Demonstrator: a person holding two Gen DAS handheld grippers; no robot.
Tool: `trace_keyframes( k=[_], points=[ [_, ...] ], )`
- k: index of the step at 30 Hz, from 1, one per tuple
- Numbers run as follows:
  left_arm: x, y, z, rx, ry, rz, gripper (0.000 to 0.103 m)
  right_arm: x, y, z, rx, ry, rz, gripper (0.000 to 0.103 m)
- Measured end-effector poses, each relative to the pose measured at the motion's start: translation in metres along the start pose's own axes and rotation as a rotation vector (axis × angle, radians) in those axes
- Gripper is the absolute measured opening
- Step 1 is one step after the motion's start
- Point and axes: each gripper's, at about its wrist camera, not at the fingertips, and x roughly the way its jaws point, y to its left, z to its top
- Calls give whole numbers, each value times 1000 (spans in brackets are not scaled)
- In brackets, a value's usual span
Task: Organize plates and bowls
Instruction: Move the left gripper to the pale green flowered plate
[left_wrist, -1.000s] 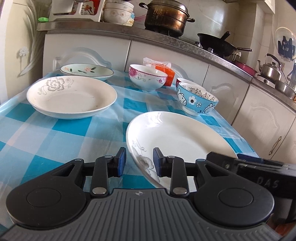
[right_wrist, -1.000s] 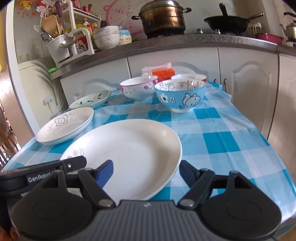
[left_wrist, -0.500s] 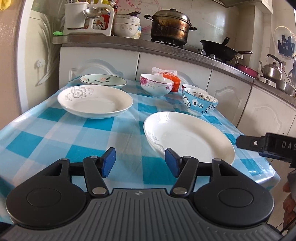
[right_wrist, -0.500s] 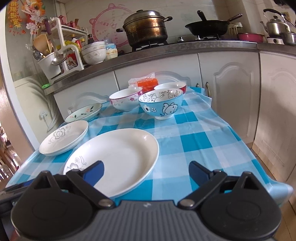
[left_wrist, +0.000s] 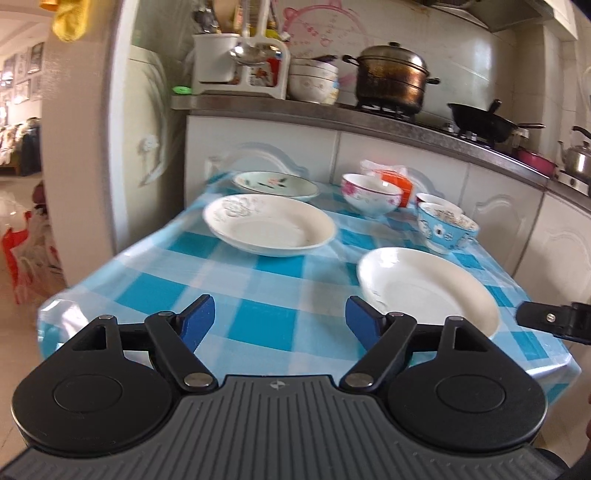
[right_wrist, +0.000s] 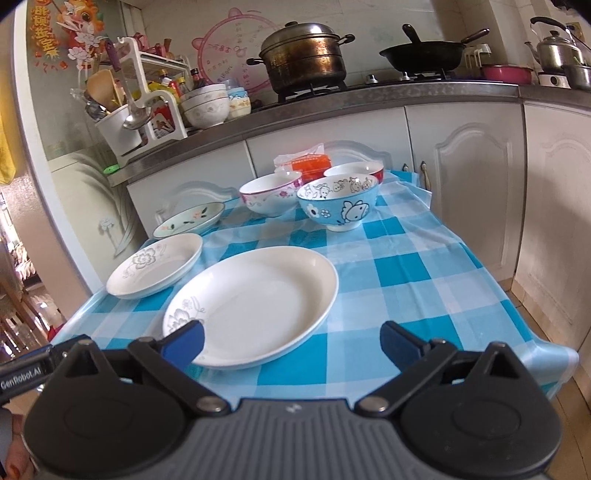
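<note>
A large white plate (left_wrist: 424, 291) (right_wrist: 258, 306) lies on the checked table (right_wrist: 406, 273) near its front edge. Behind it to the left are a white plate with a grey flower (left_wrist: 269, 227) (right_wrist: 155, 266) and a small green flowered plate (left_wrist: 275, 183) (right_wrist: 190, 219). A pink-flowered bowl (right_wrist: 271, 195), a blue cartoon bowl (right_wrist: 338, 206) and a red-rimmed bowl (right_wrist: 354, 170) stand at the back. My left gripper (left_wrist: 280, 314) hovers over the front edge, its jaws opening with nothing between them. My right gripper (right_wrist: 291, 338) is open just short of the large plate, touching nothing.
An orange packet (right_wrist: 312, 162) sits behind the bowls. White cabinets and a counter with a pot (right_wrist: 304, 61), a wok (right_wrist: 423, 55), stacked bowls (right_wrist: 205, 103) and a utensil rack (right_wrist: 147, 99) run behind the table. Floor drops away to the right and front.
Both grippers have drawn back and up from the large white plate. The left jaws, which were narrow around its rim, have spread wide and let it go; the right jaws widened too.
</note>
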Motion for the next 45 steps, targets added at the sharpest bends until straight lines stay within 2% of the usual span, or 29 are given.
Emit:
trace_keyframes(
  k=[6,12,16,20,27,34,45],
  points=[
    [-1,26,13,-50,-4,114,98,-2,7,5,-9,15,52,101],
    [28,48,42,-120,-25,185,98,9,18,10,-27,44,84,102],
    [58,52,65,-179,-36,178,98,25,26,21,-21,58,81,102],
    [93,47,84,-191,-45,173,98,45,37,37,-15,62,100,102],
    [134,45,86,-201,-44,156,95,86,62,63,-21,53,132,102],
    [159,52,83,-192,-9,121,94,129,73,79,-8,72,134,102],
    [174,73,90,-255,19,105,94,186,88,99,15,124,161,102]
  ],
)
